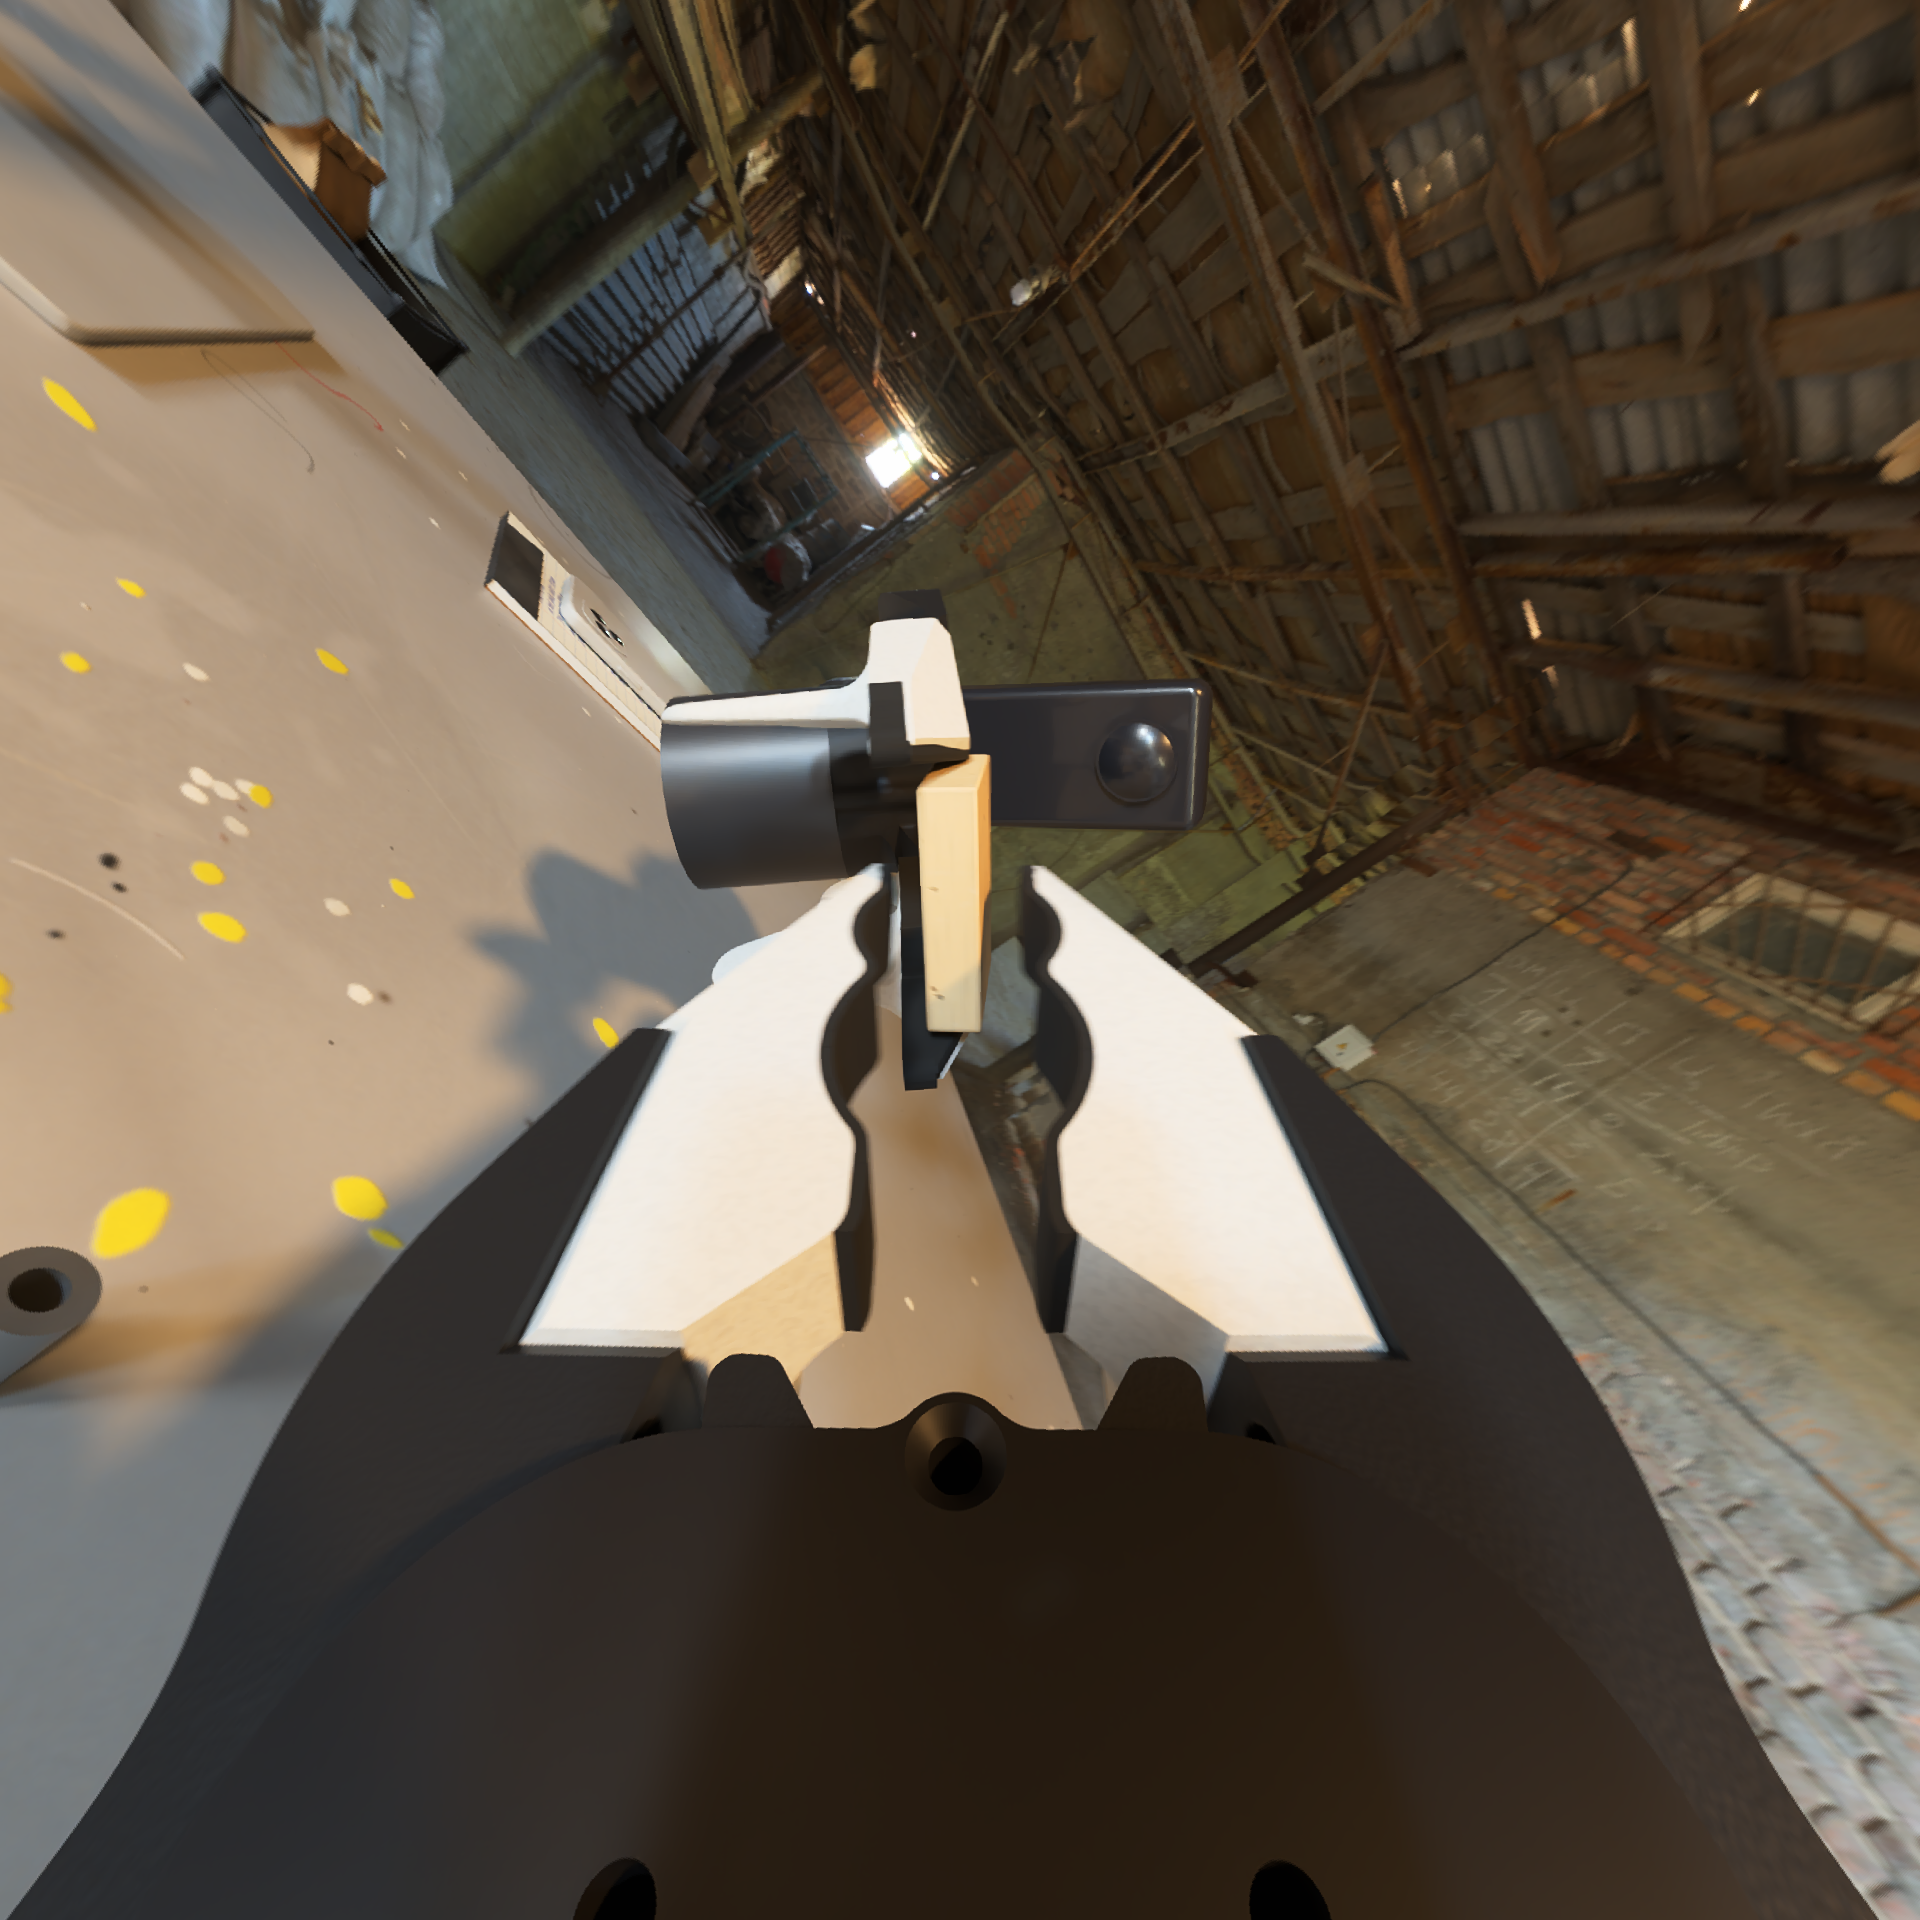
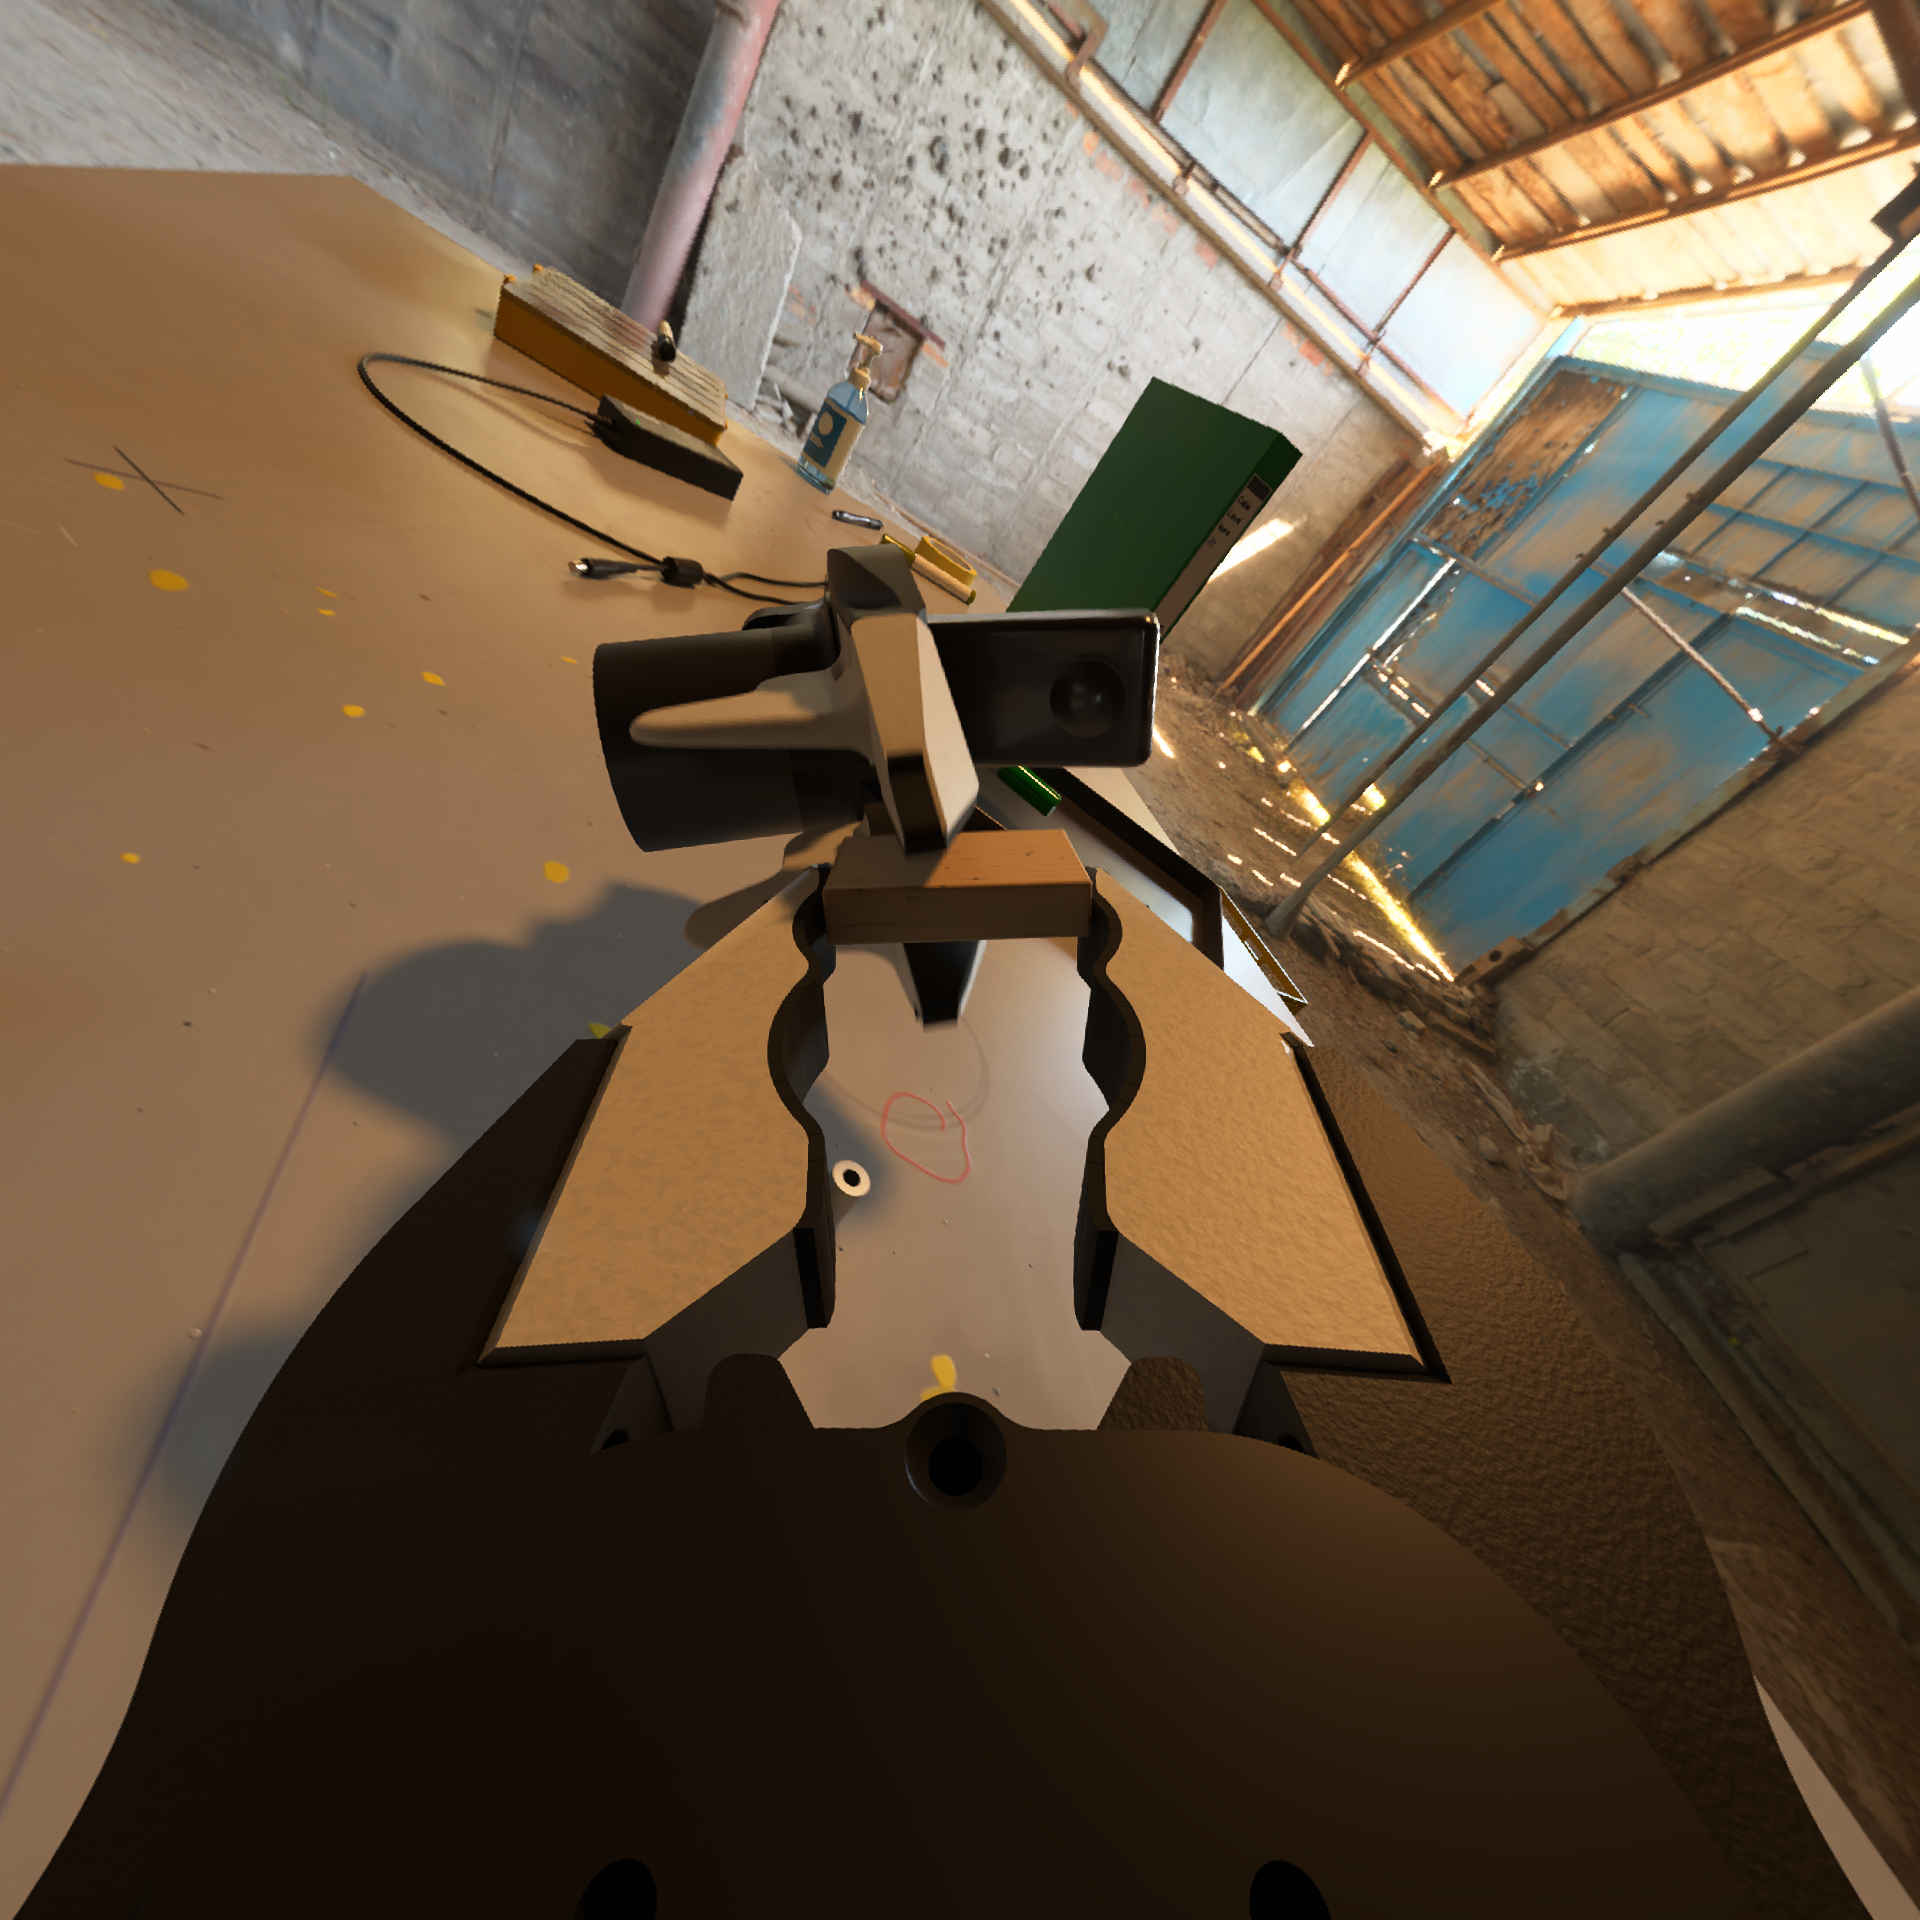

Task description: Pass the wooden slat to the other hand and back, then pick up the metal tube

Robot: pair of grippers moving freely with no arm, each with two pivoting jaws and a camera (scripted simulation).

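The pale wooden slat (image 1: 951, 904) hangs in the air above the table. My right gripper (image 2: 956, 894) is shut on the slat (image 2: 956, 883), which spans the gap between its fingertips. My left gripper (image 1: 961, 883) faces it head-on and is open. Its two fingers straddle the slat's flat faces, with a visible gap on at least one side. In the right wrist view the left gripper (image 2: 935, 920) has one finger above the slat and one below. A grey metal tube (image 1: 36, 1299) lies on the table at the far lower left of the left wrist view.
The tan table (image 2: 260, 727) has yellow paint spots. At its far side are a wooden block (image 2: 603, 353), a black adapter (image 2: 675, 447) with its cable, a blue pump bottle (image 2: 836, 426) and a green box (image 2: 1143, 520). A white board (image 1: 156, 312) lies in the left wrist view.
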